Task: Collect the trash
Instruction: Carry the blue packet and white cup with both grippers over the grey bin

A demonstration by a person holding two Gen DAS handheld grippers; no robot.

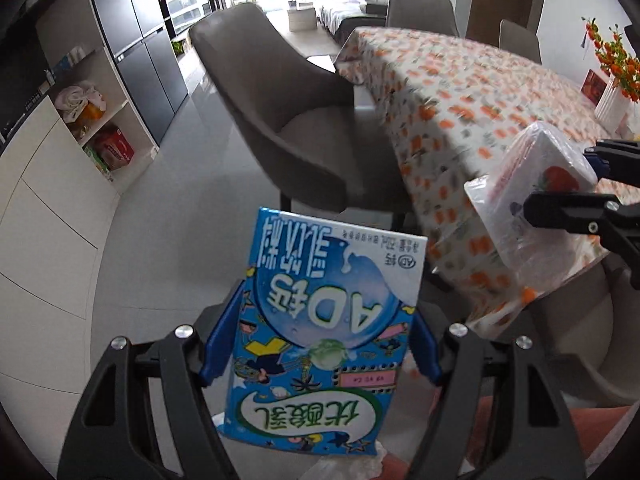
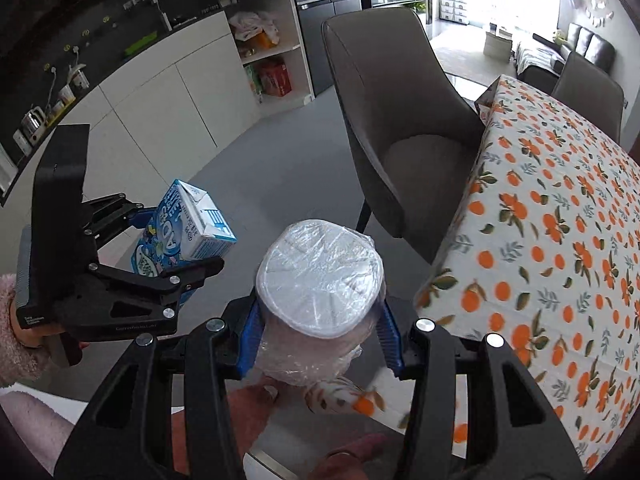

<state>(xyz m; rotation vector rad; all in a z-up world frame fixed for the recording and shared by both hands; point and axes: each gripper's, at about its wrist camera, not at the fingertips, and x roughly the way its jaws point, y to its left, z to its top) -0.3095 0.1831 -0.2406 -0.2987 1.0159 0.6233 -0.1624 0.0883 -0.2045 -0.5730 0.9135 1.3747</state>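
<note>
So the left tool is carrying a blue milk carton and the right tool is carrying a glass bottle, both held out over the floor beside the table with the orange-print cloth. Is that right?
Not quite. The left tool does carry the blue milk carton, but the right tool holds a white plastic-wrapped cup, not a glass bottle; the right wrist view shows it. The rest stands: both are held over the floor beside the table with the orange-print cloth.

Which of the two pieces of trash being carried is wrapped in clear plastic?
The white cup in the right gripper has clear film around it. The blue drink carton in the left gripper is bare.
</note>
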